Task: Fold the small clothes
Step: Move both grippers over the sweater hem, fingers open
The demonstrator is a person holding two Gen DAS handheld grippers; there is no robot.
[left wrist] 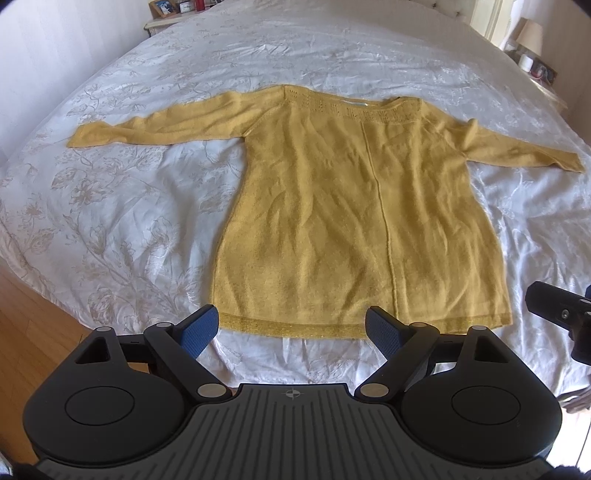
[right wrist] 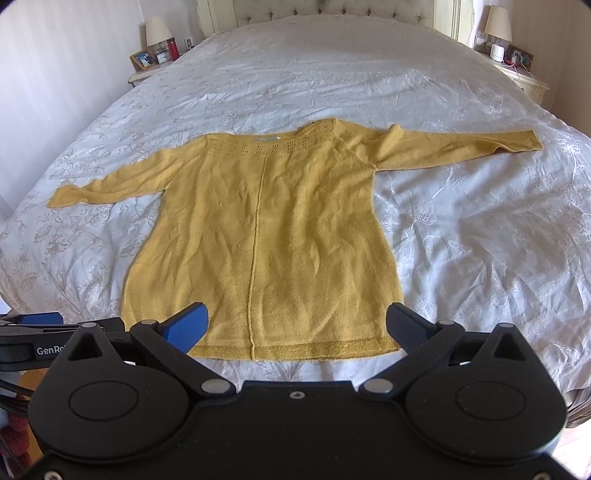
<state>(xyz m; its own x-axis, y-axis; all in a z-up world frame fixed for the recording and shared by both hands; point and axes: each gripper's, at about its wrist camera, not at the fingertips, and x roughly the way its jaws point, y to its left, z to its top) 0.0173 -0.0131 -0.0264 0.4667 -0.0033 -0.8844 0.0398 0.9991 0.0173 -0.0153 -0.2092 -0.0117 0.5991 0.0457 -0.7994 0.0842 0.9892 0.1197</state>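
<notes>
A mustard-yellow knit sweater [left wrist: 354, 206] lies flat on the bed, both sleeves spread out sideways, neckline away from me, hem toward me. In the right wrist view the same sweater [right wrist: 266, 240] fills the middle. My left gripper [left wrist: 293, 326] hovers open above the hem's left half, nothing between its blue pads. My right gripper [right wrist: 299, 326] is open too, above the hem's right half, holding nothing. The right gripper's black body [left wrist: 561, 317] shows at the right edge of the left wrist view; the left gripper's side [right wrist: 33, 332] shows at the left edge of the right wrist view.
A white floral bedspread [left wrist: 129, 206] covers the bed, with wooden floor [left wrist: 33, 317] left of it. Nightstands hold photo frames [right wrist: 144, 59] and a lamp [right wrist: 496, 24] at the head end. A tufted headboard [right wrist: 332, 11] stands at the back.
</notes>
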